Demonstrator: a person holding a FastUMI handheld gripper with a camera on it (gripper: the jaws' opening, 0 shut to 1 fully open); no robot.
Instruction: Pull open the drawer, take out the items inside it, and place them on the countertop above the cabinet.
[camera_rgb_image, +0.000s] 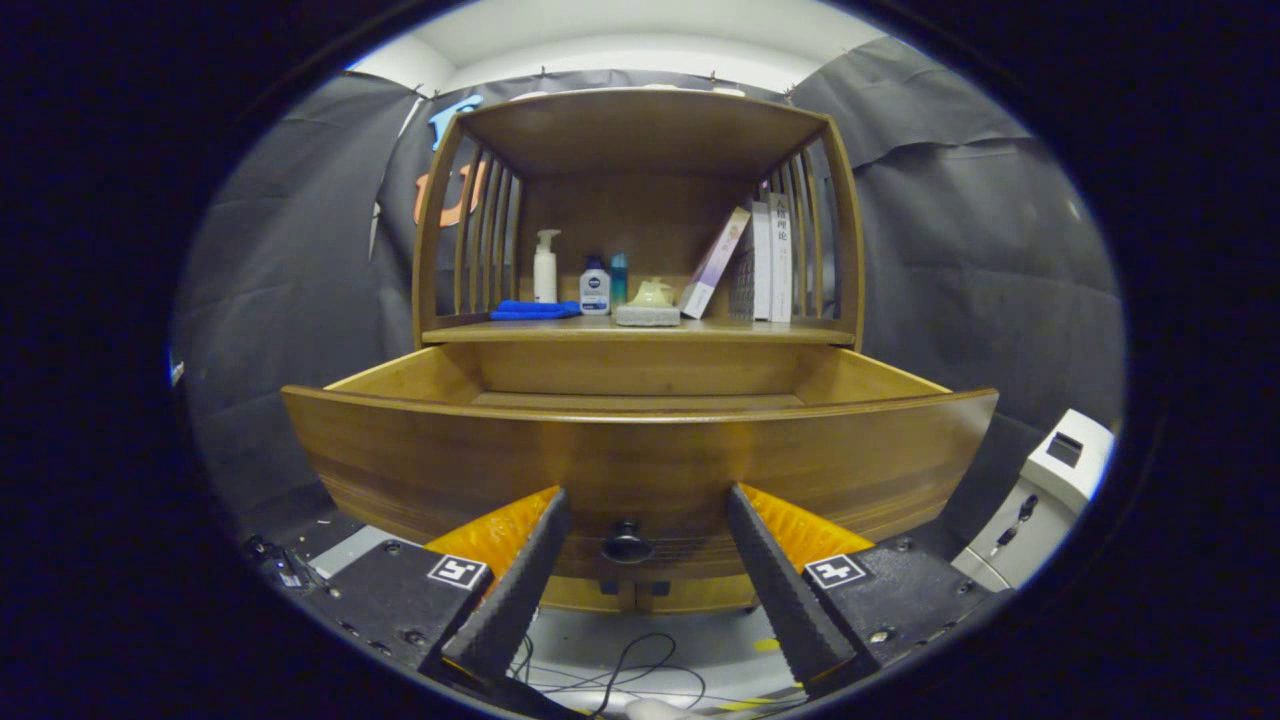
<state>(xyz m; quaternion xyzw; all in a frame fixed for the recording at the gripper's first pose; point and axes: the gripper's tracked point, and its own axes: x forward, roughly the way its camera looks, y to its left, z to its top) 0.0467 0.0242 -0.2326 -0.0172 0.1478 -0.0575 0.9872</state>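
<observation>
Dim booth, soft light from overhead; ceiling strip (640, 45) bright but not blown. Heavy fisheye: drawer front (640, 470) bows hard, edges smear. Shelf recess shadowed, centre sharp. Tongs (640, 545) gaping apart, close-up, slightly soft. Faint sheen on wood, no real glare.

The drawer (640, 450) front hides its contents, perhaps items.

The gripper (640, 520) points level and straight ahead; its two fingers (515, 590) stand spread wide apart, each slanting inward toward its tip; nothing is clamped between them; both fingers reach forward evenly, neither ahead of the other.
</observation>
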